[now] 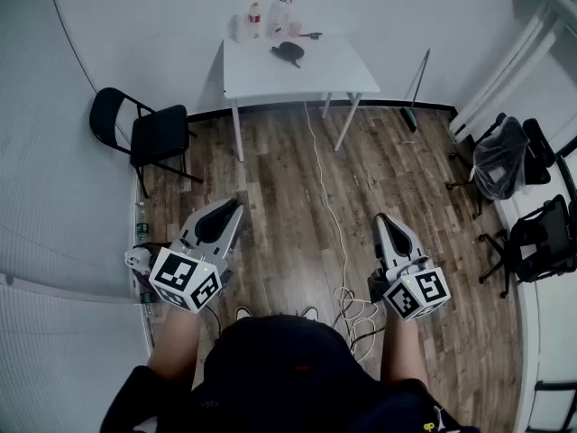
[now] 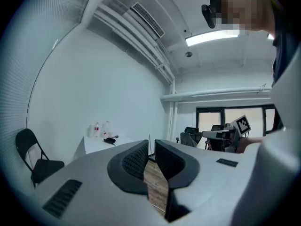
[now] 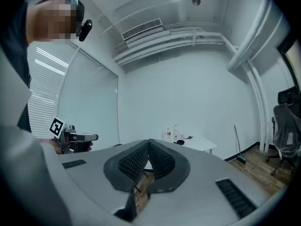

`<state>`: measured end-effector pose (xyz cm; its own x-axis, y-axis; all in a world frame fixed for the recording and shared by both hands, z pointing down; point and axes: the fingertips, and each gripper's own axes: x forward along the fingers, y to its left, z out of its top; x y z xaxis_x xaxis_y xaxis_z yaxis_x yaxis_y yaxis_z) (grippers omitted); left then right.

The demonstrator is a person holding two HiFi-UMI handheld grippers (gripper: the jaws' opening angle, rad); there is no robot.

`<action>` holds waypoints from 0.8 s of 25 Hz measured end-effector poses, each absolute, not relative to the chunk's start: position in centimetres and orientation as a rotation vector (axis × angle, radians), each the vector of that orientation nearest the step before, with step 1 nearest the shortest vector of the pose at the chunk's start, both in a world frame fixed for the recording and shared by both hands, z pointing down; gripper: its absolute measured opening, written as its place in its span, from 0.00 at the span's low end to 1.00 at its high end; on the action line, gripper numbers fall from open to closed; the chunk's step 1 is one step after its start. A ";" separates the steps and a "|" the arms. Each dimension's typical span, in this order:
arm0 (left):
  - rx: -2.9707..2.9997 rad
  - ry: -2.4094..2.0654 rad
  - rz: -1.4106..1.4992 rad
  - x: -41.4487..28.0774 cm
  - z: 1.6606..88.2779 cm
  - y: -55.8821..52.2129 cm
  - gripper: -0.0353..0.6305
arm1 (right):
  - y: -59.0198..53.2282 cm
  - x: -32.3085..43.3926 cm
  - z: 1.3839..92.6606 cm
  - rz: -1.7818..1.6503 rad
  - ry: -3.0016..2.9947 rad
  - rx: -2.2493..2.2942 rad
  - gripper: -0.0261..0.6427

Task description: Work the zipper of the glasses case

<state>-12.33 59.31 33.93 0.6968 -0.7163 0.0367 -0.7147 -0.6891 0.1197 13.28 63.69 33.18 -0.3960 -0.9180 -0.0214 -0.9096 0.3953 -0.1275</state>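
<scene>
Far left, by the wall: black folding chair [image 1: 149, 133], of no use here. Next, left gripper [image 1: 231, 207], held level above the wood floor [image 1: 279, 197], fingers [image 2: 133, 160] pressed together with nothing between.

Ahead and centre, well apart from both grippers: white table [image 1: 343, 72], with the glasses case [image 1: 288, 52] a dark shape toward its far edge, near the clear bottles [image 1: 281, 16]. Zipper too small to make out from here.

To the right, right gripper [image 1: 385, 221], likewise level, fingers [image 3: 162, 160] shut on nothing.

Judged stage: approach, nothing touched yet. To do it well: step round the white cable [image 1: 322, 179] on the floor, close in on the table, and open both pairs of fingers before reaching. Then pin the case body with one gripper, pinch the zipper pull with the other, and draw along the track without dragging the case.
</scene>
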 end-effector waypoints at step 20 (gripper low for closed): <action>2.747 -1.211 0.025 -11.6 34.9 60.6 0.14 | 63.4 14.0 33.0 -0.227 2.504 -1.586 0.07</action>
